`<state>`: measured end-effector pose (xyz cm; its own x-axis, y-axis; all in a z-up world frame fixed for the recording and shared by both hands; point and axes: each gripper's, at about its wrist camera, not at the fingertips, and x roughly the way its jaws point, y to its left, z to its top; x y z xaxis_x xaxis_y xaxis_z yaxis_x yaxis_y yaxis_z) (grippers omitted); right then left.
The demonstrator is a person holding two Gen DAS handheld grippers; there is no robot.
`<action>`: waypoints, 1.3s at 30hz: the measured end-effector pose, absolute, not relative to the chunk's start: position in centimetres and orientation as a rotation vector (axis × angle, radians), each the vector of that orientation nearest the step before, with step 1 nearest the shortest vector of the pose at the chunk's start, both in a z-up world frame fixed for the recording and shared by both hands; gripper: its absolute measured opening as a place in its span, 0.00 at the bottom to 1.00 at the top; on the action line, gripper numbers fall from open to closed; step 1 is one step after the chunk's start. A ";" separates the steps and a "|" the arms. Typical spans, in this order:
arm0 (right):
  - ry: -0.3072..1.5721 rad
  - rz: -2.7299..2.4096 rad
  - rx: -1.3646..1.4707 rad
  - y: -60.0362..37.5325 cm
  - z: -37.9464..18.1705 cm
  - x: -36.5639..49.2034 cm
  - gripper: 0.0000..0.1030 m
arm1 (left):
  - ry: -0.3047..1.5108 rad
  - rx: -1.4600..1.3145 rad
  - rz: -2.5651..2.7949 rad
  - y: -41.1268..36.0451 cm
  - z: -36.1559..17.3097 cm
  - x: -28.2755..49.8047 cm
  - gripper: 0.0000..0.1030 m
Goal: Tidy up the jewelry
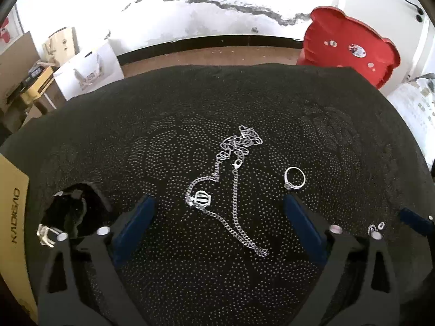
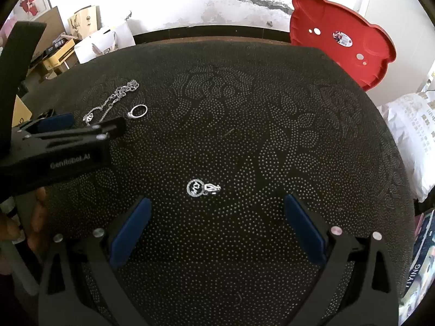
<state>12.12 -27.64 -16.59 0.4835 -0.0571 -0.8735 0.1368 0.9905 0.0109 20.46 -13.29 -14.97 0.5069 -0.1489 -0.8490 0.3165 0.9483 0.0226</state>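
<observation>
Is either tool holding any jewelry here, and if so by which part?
Nothing is held. The left tool is open over the necklace; the right tool is open.

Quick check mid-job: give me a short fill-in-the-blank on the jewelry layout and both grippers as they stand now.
1. The left gripper hangs open over the ____.
2. The ring lies apart from the chain, on the black ____ cloth.
3. The right gripper is ____, and the small charm lies ahead of it.
4. Beyond the cloth stands a ____ plastic stool.

Missing words: chain; dotted; open; red
</observation>
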 end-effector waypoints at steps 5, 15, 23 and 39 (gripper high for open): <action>1.063 -0.115 0.080 -27.7 -16.5 12.1 0.92 | 1.000 0.195 -0.275 -13.5 -14.6 20.2 0.56; 1.067 -0.109 0.076 -27.7 -16.4 12.2 0.92 | 0.988 0.211 -0.263 -13.3 -14.3 19.3 0.15; 1.045 -0.099 0.081 -27.5 -15.5 11.8 0.53 | 0.983 0.182 -0.265 -12.3 -13.2 19.3 0.14; 0.993 -0.066 0.096 -27.3 -13.6 9.8 0.16 | 0.950 0.188 -0.258 -9.5 -10.6 17.2 0.14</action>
<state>9.80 -27.28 -13.58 0.5447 -0.0111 -0.8385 0.0992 0.9937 0.0513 17.16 -9.53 -10.55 0.5544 -0.1347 -0.8213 0.2987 0.9533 0.0453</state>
